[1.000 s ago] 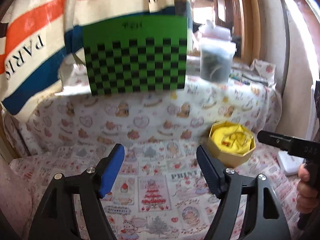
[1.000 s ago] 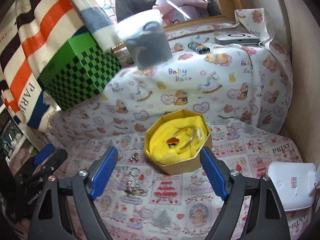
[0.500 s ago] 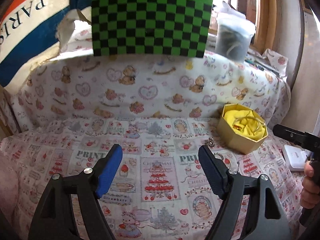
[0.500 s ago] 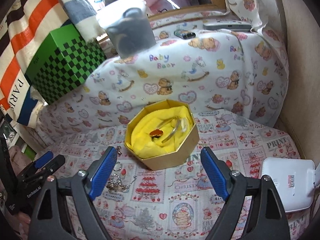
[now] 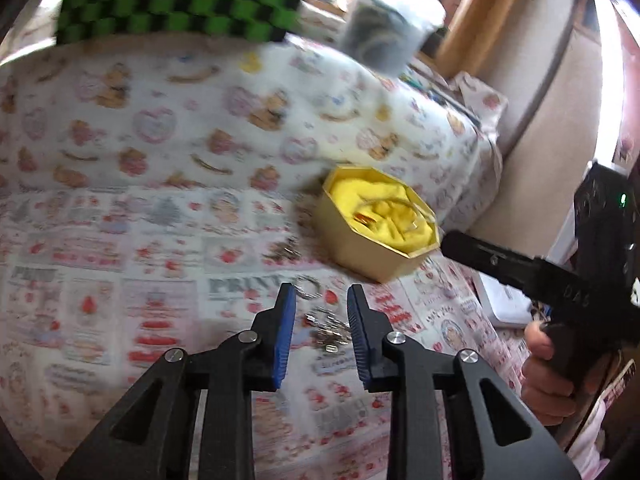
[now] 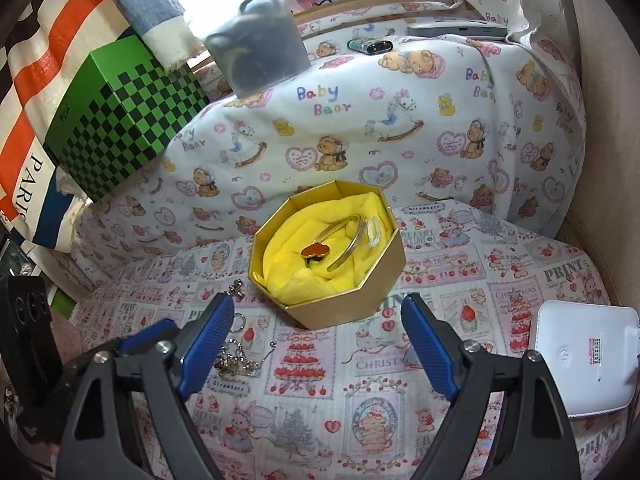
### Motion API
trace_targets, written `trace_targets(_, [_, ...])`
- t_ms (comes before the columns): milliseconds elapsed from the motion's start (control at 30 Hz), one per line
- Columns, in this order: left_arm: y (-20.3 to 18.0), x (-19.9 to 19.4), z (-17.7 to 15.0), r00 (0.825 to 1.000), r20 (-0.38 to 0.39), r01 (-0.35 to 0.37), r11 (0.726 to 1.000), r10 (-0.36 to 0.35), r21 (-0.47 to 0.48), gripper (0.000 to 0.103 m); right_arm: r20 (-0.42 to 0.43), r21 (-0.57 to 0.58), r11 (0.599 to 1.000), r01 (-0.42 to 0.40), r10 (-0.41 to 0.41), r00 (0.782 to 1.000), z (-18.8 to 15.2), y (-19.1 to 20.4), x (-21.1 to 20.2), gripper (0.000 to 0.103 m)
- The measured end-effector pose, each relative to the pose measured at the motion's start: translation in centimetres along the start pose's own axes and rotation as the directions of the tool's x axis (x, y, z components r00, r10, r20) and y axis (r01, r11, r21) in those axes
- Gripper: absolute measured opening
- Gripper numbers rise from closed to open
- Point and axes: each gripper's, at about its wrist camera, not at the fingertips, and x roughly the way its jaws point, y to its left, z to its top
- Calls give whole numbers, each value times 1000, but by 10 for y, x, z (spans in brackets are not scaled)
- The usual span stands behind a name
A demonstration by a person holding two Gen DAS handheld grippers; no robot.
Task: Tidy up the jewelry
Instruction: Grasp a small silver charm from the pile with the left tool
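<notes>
A: Our left gripper (image 5: 321, 300) has its jaws closing over the loose silver chain pile (image 5: 326, 326); the pile sits between the pads, and we see no contact yet. Our right gripper (image 6: 318, 322) stands wide open and empty.

B: Progress, we judge: a bangle (image 6: 348, 240) and a red charm (image 6: 315, 252) already lie in the gold box (image 6: 344, 310). The pile remains on the printed cloth (image 6: 460, 280), just left of the box.

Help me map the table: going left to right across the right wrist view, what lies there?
Green checkered box → silver jewelry pile → gold octagonal box → white device.
</notes>
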Motion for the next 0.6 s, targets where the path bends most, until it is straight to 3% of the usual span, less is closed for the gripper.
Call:
trace_targets(100, [-4,15,-5,999,-53,-13,1000,13,3,22,-4,-1,1000,5,-5,1000,0,0,0,84])
trace_targets(433, [-8,26,-4,995,-84,-55,996,61,75,22,6,-22,1000,15,-15,1000,-2,4,-3,84])
trace_targets(600, [-7,30,-4,994,-111,-11,998,17,56,23,4,-29,999,29,-29,1000,-2,4,-1,84])
